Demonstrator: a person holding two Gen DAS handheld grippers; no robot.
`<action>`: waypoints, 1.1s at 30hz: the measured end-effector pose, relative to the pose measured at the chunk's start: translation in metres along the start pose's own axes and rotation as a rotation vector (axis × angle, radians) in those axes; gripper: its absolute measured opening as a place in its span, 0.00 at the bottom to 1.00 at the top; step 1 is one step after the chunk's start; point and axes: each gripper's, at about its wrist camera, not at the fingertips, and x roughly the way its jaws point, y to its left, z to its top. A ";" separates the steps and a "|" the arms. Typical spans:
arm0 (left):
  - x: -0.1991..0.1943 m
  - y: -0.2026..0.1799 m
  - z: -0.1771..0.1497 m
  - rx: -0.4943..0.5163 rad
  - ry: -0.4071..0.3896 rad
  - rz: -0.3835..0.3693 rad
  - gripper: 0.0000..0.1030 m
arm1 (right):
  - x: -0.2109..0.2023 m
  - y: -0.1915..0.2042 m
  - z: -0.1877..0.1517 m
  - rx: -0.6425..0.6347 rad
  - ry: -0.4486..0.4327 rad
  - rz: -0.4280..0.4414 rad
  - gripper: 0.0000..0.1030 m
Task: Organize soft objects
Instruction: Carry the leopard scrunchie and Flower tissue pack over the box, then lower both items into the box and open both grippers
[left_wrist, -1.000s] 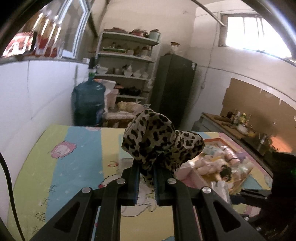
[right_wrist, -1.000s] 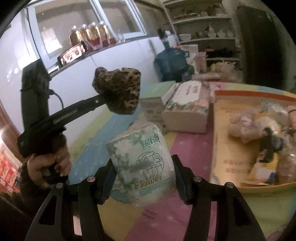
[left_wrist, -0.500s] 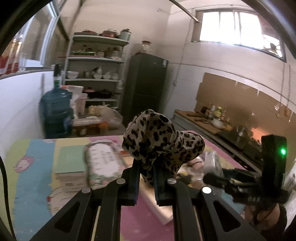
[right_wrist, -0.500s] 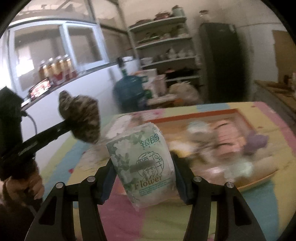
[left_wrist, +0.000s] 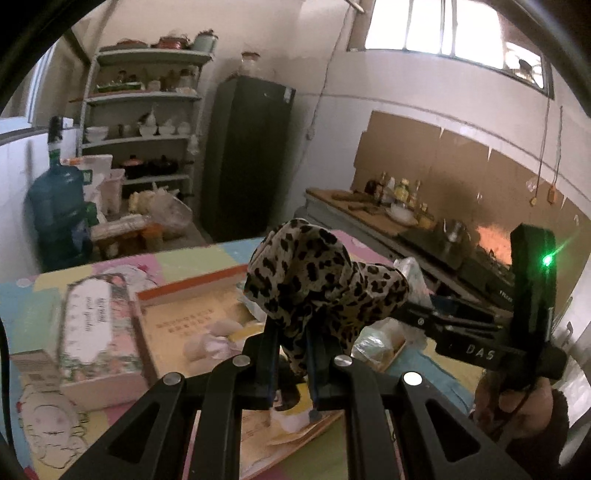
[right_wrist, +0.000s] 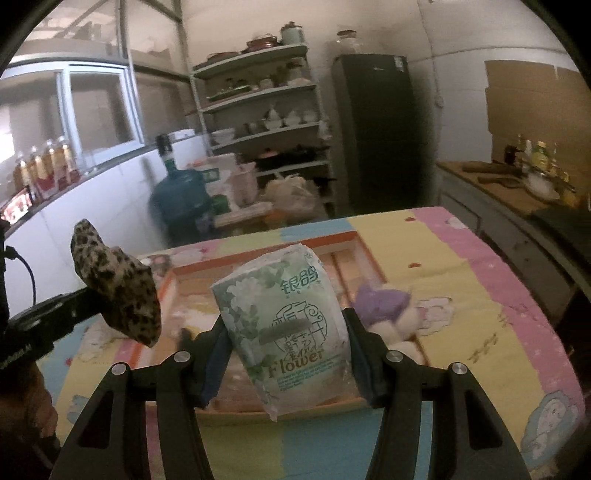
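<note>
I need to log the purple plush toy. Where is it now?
In the right wrist view, the purple plush toy lies in the orange-rimmed tray, just right of the tissue pack.

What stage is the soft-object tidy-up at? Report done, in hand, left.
Done: plush toys already lie in the orange-rimmed tray. In hand: left claw clamps the leopard-print cloth; right claw grips the tissue pack. Left: setting both down.

A white floral tissue box (left_wrist: 96, 328) is blocking the shallow orange-rimmed cardboard tray's (right_wrist: 258, 260) left side; pastel tablecloth (right_wrist: 491, 295) right of it is lying open.
</note>
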 end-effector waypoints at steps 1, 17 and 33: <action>0.007 -0.002 0.000 0.000 0.010 -0.001 0.13 | 0.002 -0.004 0.000 0.003 0.003 -0.003 0.57; 0.075 -0.009 -0.007 -0.005 0.128 0.026 0.13 | 0.033 -0.032 -0.001 0.035 0.053 0.017 0.57; 0.083 -0.007 -0.009 -0.041 0.125 -0.016 0.41 | 0.049 -0.032 -0.003 0.025 0.052 0.056 0.59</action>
